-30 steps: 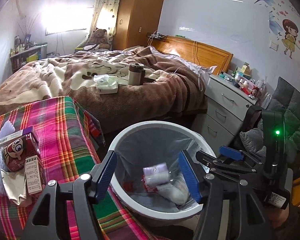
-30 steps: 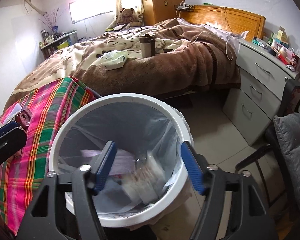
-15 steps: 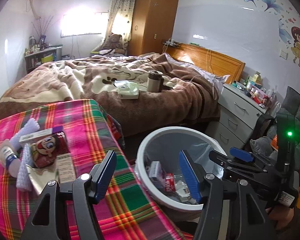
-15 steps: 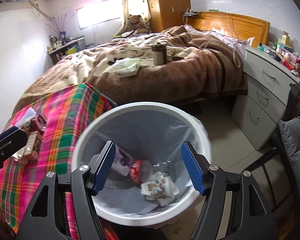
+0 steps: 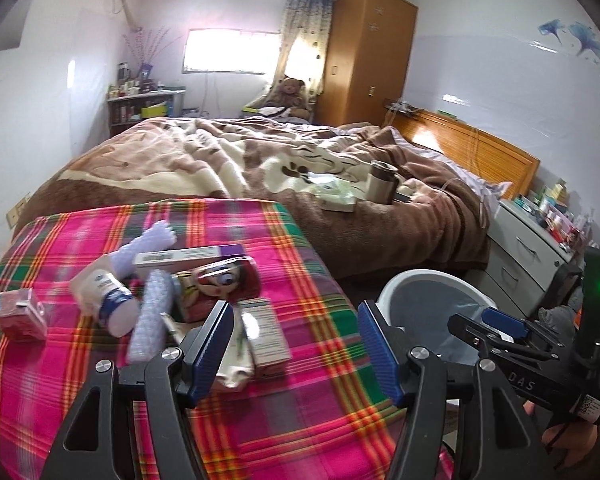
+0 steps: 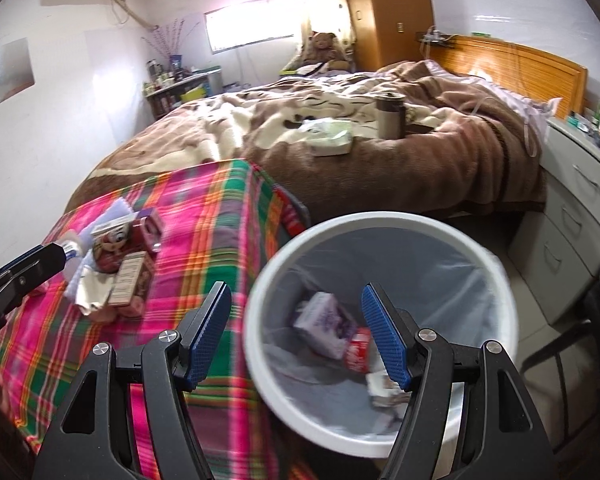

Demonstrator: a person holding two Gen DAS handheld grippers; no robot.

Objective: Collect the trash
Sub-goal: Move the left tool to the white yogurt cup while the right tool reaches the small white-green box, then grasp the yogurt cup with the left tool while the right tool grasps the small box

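1. The trash (image 5: pixel 188 304) is seen heaped on the plaid-covered desk (image 5: pixel 300 408): a red cartoon-printed pouch (image 5: pixel 220 284), a small upright carton (image 5: pixel 266 336), a long flat box (image 5: pixel 190 258), a white bottle with a blue band (image 5: pixel 108 300), a strip of bubble wrap (image 5: pixel 150 320), crumpled paper, and a red packet (image 5: pixel 16 312) lying apart at the left edge.
2. All of it is judged light. The cartons are likely stiff enough to be pinched across their narrow faces; the pouch and bubble wrap are soft and would be better taken at a fold or an end; the bottle looks smooth and may roll, so it should be gripped across its body.
3. The left gripper (image 5: pixel 296 348) is held over the near edge of the heap, its fingers parted about halfway with nothing between them.
4. The right gripper (image 6: pixel 296 332) is held above the white bin (image 6: pixel 496 272), fingers spread wide and empty.
5. The bin stands on the floor just beside the desk, lined with a clear bag, and a purple-white packet (image 6: pixel 324 320) and a red can (image 6: pixel 356 356) already lie inside.
6. A bed (image 5: pixel 260 168) with a brown blanket lies beyond.
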